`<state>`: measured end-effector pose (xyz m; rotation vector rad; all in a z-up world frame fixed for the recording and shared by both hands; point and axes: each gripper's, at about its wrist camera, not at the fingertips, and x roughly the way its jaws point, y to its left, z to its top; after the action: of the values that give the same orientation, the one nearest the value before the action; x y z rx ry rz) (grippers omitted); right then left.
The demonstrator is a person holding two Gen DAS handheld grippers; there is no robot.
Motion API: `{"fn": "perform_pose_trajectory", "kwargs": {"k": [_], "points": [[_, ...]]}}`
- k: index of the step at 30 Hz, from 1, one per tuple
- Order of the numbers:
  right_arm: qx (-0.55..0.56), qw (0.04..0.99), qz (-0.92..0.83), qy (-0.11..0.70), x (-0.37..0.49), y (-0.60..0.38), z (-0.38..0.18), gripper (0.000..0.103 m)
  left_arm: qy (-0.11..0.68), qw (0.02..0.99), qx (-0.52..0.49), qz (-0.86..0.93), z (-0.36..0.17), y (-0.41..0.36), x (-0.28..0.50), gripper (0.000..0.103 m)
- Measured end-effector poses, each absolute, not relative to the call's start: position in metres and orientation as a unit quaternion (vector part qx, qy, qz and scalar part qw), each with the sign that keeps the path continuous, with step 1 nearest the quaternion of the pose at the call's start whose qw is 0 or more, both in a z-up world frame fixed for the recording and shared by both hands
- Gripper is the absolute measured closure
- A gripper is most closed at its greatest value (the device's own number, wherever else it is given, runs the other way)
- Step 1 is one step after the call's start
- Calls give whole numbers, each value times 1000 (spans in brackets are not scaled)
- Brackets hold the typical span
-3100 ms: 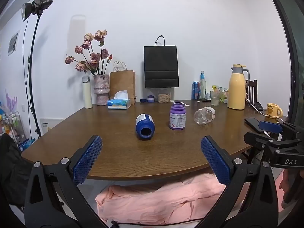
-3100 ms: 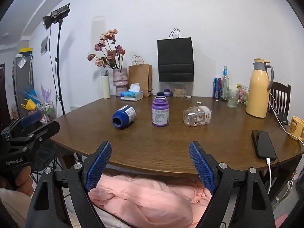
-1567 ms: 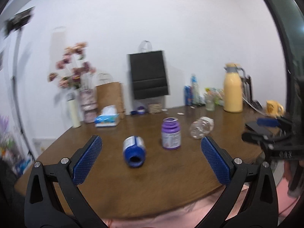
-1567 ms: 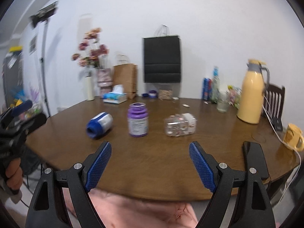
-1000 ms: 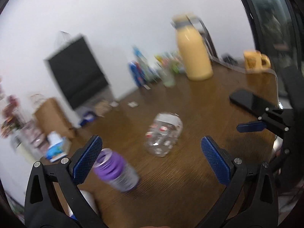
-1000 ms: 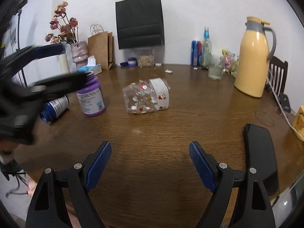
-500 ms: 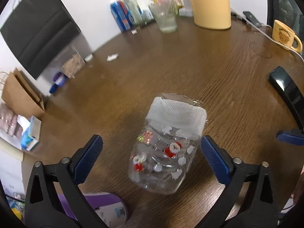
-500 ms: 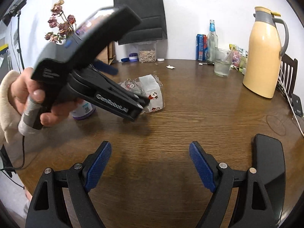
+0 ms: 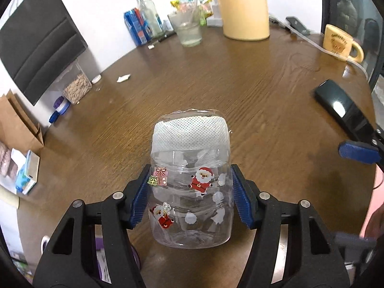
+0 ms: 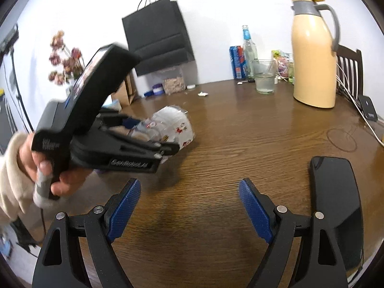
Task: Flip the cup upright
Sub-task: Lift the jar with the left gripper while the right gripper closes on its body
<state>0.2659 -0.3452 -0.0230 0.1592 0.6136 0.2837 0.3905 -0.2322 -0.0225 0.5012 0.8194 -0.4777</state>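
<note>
Left wrist view: brown wooden table (image 9: 264, 76), white wall, yellow jug (image 9: 242, 7), mug (image 9: 340, 43). Clear Santa cup (image 9: 190, 187) on its side, squeezed between left gripper (image 9: 190, 200) pads. Right wrist view: same table (image 10: 240, 148), black phone (image 10: 336, 211). Right gripper (image 10: 189, 210) spread apart, holding nothing, cup (image 10: 172, 126) further off to its left.

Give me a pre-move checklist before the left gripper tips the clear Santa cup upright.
1. Grip: left gripper fingers pressed on both sides of the clear plastic cup: ok.
2. Cup upright: it lies on its side on the wooden table: not ok.
3. Which end is the mouth: the end wrapped in white mesh faces away, the smooth end faces the camera; cannot tell.
4. Room to swing: bare wood beyond the cup; black phone and drinking glass stand well away: ok.
5. Right gripper out of the way: open, holding nothing, short of the cup: ok.
</note>
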Motion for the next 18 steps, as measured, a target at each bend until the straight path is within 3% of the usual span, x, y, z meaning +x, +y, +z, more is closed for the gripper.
{"fn": "perform_pose_trajectory", "kwargs": {"k": [10,18], "points": [[240,908,242,244,252,-367,12,15,275,930,169,-176,20,-175,292,45],[257,834,384,302,278,-281,30,15,184,965,110,-148,31,-111,211,45]]}}
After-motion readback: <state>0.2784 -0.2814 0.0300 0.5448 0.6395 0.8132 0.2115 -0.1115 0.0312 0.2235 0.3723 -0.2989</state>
